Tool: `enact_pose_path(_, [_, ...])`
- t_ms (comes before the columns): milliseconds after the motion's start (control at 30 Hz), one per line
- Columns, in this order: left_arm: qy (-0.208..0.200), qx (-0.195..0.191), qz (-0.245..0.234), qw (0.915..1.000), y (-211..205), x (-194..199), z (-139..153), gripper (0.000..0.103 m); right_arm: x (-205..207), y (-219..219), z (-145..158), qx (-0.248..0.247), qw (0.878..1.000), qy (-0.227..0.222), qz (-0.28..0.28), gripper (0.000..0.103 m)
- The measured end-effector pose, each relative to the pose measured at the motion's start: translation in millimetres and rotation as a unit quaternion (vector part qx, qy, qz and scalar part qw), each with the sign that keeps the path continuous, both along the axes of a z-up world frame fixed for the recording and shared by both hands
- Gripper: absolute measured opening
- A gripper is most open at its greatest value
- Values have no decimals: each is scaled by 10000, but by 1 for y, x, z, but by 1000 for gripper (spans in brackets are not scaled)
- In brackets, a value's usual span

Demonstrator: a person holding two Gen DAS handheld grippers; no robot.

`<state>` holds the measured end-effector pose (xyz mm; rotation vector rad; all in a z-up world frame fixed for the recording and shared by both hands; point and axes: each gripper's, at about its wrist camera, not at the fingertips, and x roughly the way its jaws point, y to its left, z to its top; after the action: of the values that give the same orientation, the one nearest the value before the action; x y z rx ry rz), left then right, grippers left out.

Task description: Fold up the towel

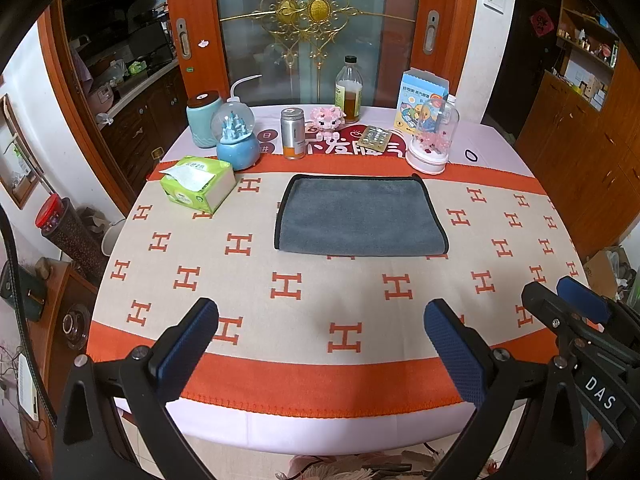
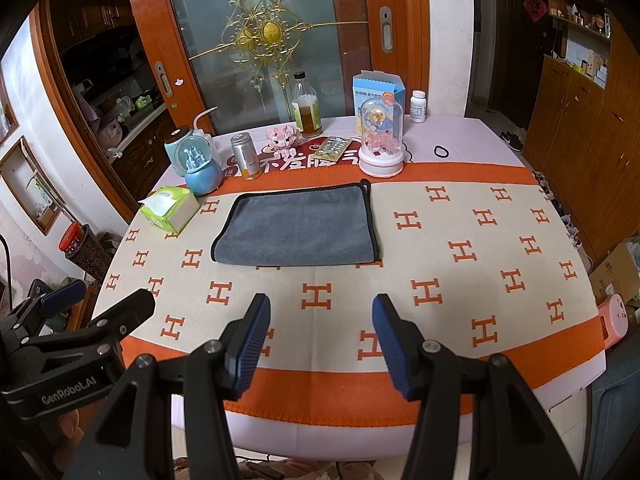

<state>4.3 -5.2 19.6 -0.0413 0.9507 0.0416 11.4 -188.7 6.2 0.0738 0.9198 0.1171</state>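
from my left wrist view, my left gripper (image 1: 320, 344) hangs above the near part of the table (image 1: 280, 432) with its 2 blue pads spread wide and nothing between them. the grey towel (image 1: 360, 218) lies flat on the patterned cloth (image 1: 288, 312), well ahead of me, toward the far half of the table, just in front of the row of ornaments. it looks already doubled, since the near edge shows no black trim and reads like a fold, though i cannot be sure. to fold it well i judge i should come in low at the left near corner, pinch only the towel layers and not the cloth under it, and keep my height matched with the other hand so the edge travels level. the tissue box (image 1: 198, 186) sits near the towel's left side, so i would stay clear of it. my right gripper (image 1: 560, 300) shows at the right edge, only partly in frame.

from my right wrist view, my right gripper (image 2: 320, 340) is also spread open and empty, near the table's front edge. the towel (image 2: 296, 228) lies ahead and to the left, with a small black loop (image 2: 365, 182) at its far right corner. the glass dome (image 2: 381, 140) stands just behind that corner, a risk if i lift high. how many layers the towel has i cannot tell, and the left gripper (image 2: 96, 300) is partly cut off here.
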Motion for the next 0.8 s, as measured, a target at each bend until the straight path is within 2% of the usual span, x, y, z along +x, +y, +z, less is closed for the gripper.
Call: enact_pose_path(800, [5,4,-1,10000,1,1,0,102,0,2,0,9,10000,22,-11,53])
